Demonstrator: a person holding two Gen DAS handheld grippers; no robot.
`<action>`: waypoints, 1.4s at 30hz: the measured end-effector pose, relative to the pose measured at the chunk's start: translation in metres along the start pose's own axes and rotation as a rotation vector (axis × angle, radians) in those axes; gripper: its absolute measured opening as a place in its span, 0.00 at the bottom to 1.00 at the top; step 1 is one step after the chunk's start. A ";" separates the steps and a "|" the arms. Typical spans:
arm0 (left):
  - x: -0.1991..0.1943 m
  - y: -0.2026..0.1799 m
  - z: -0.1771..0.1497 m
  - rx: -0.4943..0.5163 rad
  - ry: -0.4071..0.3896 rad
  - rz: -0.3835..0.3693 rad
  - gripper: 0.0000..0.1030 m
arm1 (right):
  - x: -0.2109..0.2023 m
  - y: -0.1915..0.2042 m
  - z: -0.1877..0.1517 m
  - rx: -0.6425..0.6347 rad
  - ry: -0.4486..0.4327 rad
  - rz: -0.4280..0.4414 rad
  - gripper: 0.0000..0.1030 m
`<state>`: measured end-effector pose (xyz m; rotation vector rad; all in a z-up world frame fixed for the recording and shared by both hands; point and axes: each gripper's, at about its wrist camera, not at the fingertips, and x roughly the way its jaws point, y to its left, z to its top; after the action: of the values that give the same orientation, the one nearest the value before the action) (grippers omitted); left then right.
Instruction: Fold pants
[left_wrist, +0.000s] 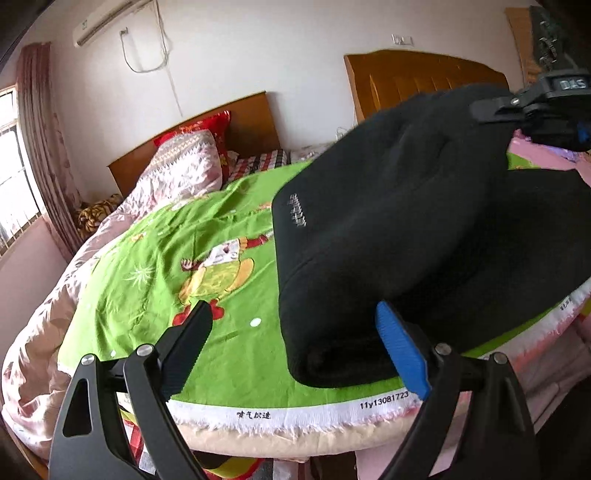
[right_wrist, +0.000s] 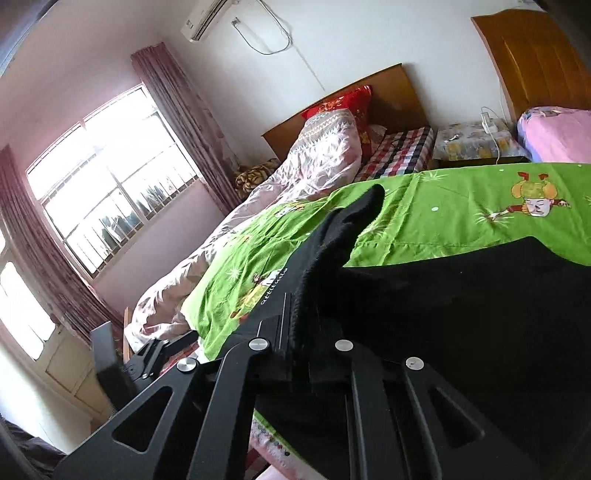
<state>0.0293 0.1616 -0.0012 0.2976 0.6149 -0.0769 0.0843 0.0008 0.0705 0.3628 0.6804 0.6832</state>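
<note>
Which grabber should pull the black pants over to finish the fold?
The right one, probably. The right gripper is already shut on a lifted edge of the black pants, so it can carry that part across. The left gripper is open above the green sheet, holding nothing.

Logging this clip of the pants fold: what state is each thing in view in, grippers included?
Pants: black, partly folded, one edge lifted off the bed.
Right gripper: shut on the pants, holding up the lifted edge.
Left gripper: open, holding nothing, near end of the pants between its fingers.
Green sheet: spread over the bed, under the pants.
Pink quilt: bunched along the bed's far side.
</note>
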 end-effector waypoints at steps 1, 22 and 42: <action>-0.001 -0.001 -0.001 0.011 0.002 0.001 0.87 | -0.002 -0.004 -0.005 0.010 0.011 -0.006 0.09; 0.059 -0.016 0.024 -0.124 0.119 -0.159 0.96 | -0.022 -0.081 -0.049 0.185 0.073 -0.114 0.92; 0.016 0.024 0.011 -0.246 0.019 -0.094 0.98 | 0.018 -0.071 -0.046 0.148 0.145 0.024 0.14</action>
<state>0.0526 0.1811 0.0044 0.0311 0.6497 -0.0878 0.0958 -0.0339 -0.0076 0.4610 0.8684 0.6883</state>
